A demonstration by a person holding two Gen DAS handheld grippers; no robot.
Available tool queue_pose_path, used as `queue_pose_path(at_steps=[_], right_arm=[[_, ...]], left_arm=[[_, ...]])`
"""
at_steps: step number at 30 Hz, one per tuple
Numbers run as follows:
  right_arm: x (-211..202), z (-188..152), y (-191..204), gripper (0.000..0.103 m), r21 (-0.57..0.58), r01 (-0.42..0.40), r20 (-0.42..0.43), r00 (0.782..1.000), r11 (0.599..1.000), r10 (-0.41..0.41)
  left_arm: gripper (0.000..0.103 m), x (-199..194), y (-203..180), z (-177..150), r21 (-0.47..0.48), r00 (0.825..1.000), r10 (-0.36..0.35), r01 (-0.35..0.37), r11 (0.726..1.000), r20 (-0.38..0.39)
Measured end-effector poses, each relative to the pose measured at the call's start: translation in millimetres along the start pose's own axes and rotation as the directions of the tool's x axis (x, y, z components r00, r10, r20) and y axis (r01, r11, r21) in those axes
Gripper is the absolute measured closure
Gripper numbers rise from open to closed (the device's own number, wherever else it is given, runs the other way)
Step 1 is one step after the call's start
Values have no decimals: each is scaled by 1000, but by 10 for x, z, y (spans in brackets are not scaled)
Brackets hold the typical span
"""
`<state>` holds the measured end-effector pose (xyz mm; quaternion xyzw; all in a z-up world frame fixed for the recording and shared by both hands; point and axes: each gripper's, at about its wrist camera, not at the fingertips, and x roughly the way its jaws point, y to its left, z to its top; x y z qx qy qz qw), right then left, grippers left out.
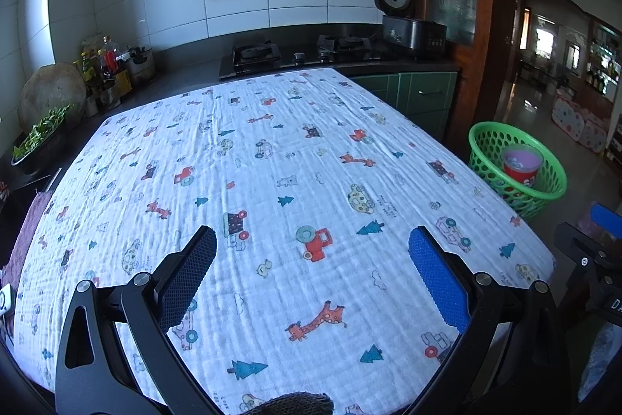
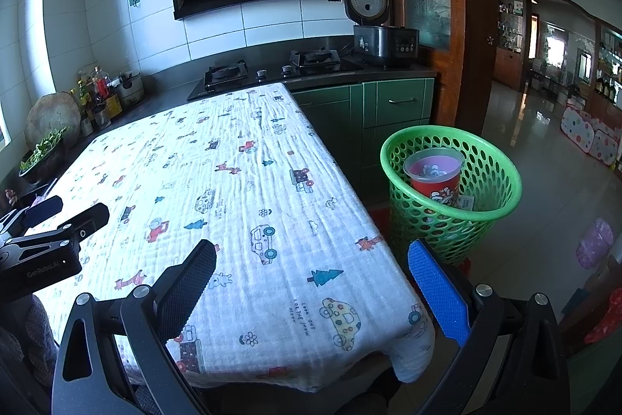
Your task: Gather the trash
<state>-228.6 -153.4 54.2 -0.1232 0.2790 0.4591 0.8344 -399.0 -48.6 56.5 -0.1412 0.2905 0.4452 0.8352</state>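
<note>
A green perforated basket (image 2: 482,197) stands on the floor to the right of the table; it also shows in the left wrist view (image 1: 552,181). A red paper cup (image 2: 435,174) with a clear lid lies inside it, with a small wrapper (image 2: 464,202) beside it; the cup also shows in the left wrist view (image 1: 521,164). The table (image 1: 272,162) wears a white cloth printed with cartoon cars and giraffes. My left gripper (image 1: 313,244) is open and empty above the cloth. My right gripper (image 2: 311,259) is open and empty above the table's right front corner.
A counter behind the table carries a gas hob (image 2: 272,69), a rice cooker (image 2: 385,37) with its lid up, bottles (image 2: 97,92) and a bowl of greens (image 2: 41,150). Green cabinets (image 2: 388,107) stand behind the basket. Tiled floor (image 2: 544,240) lies to the right.
</note>
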Motion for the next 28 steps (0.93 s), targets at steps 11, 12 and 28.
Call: queue_pose_path(at_steps=[11, 12, 28], right_arm=[[13, -5, 26, 7, -5, -4, -5, 1000, 1000, 4], [16, -3, 28, 7, -6, -4, -6, 1000, 1000, 4], [30, -2, 31, 7, -7, -6, -9, 1000, 1000, 6]], left_arm=[[5, 26, 34, 8, -10, 1000, 5, -5, 1000, -8], [5, 29, 31, 8, -9, 1000, 6, -6, 1000, -8], [5, 46, 31, -7, -9, 1000, 3, -3, 1000, -12]])
